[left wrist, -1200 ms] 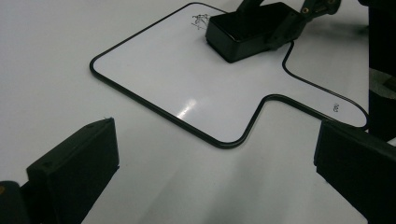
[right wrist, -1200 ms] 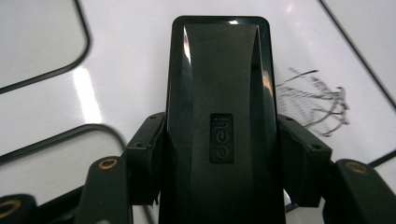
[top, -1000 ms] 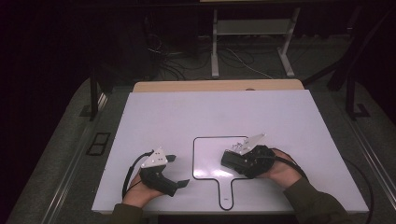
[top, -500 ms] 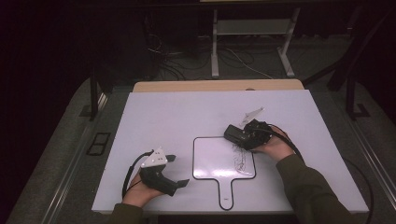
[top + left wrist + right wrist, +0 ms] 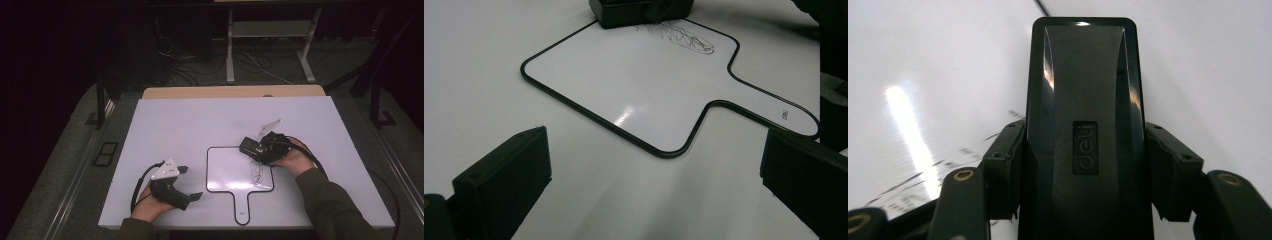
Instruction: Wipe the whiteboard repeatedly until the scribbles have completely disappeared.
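Note:
A small paddle-shaped whiteboard (image 5: 230, 170) with a black rim lies on the white table, handle toward me. Dark scribbles (image 5: 257, 172) mark its right side. My right gripper (image 5: 256, 148) is shut on a black "deli" eraser (image 5: 248, 145), which rests at the board's far right corner. In the right gripper view the eraser (image 5: 1083, 100) sits between both fingers (image 5: 1003, 165), face up. My left gripper (image 5: 190, 183) rests on the table left of the board, open and holding nothing. The left gripper view looks across the board (image 5: 634, 80) to the scribbles (image 5: 679, 37) and eraser (image 5: 639, 10).
The white table top (image 5: 190, 125) spreads wide around the board, with a wooden strip (image 5: 230, 92) along its far edge. Beyond it stand a metal stand's legs (image 5: 230, 55) and loose cables on the dark floor. A cable loops from each gripper.
My right gripper has carried the eraser from the board's right middle away from me to its far right corner, uncovering the scribbles. The left gripper has stayed put.

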